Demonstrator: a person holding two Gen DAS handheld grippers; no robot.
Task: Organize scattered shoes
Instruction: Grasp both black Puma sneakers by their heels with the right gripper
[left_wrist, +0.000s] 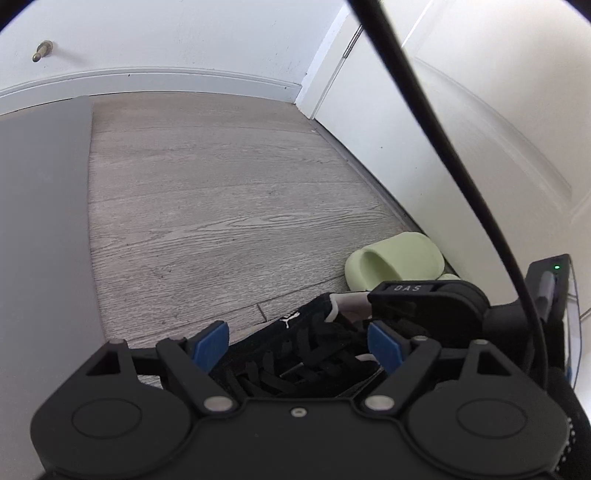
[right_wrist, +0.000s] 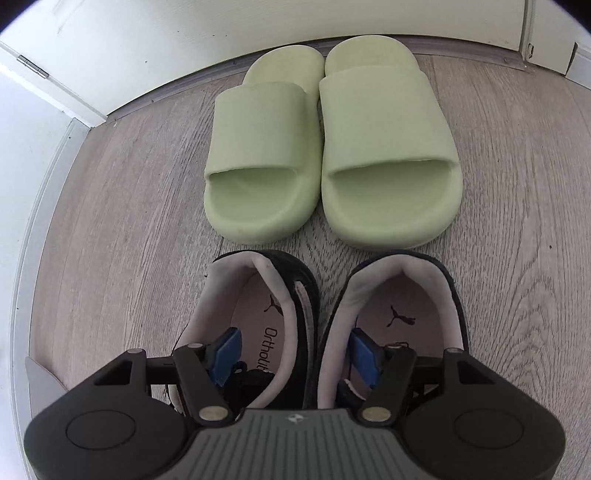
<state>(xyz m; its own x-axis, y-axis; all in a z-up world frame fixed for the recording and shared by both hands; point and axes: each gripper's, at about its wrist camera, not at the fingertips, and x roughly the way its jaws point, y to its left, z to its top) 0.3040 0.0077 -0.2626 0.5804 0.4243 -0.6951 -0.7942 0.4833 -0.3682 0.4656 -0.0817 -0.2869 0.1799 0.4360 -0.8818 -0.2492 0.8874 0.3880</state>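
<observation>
Step in hand, as judged: the pair of black sneakers is being set in line behind the green slides, heels toward them. In the right wrist view the right gripper (right_wrist: 295, 356) is seen with one blue pad inside each shoe: the left pad in the left sneaker (right_wrist: 258, 325), the right pad in the right sneaker (right_wrist: 402, 321), so the two inner collar walls are spanned by half-closed jaws. Whether the pads actually press those walls cannot be told. The two green slides (right_wrist: 332, 147) are seen side by side against the door threshold, just beyond the sneaker heels, apart from them. In the left wrist view the left gripper (left_wrist: 295, 345) is held wide over the laced front of a sneaker (left_wrist: 306, 354), nothing clamped; the pads appear clear of the laces. Next move, as judged: the pair is to be squared up parallel to the slides, then the pads lifted straight out so the collars are not dragged.
</observation>
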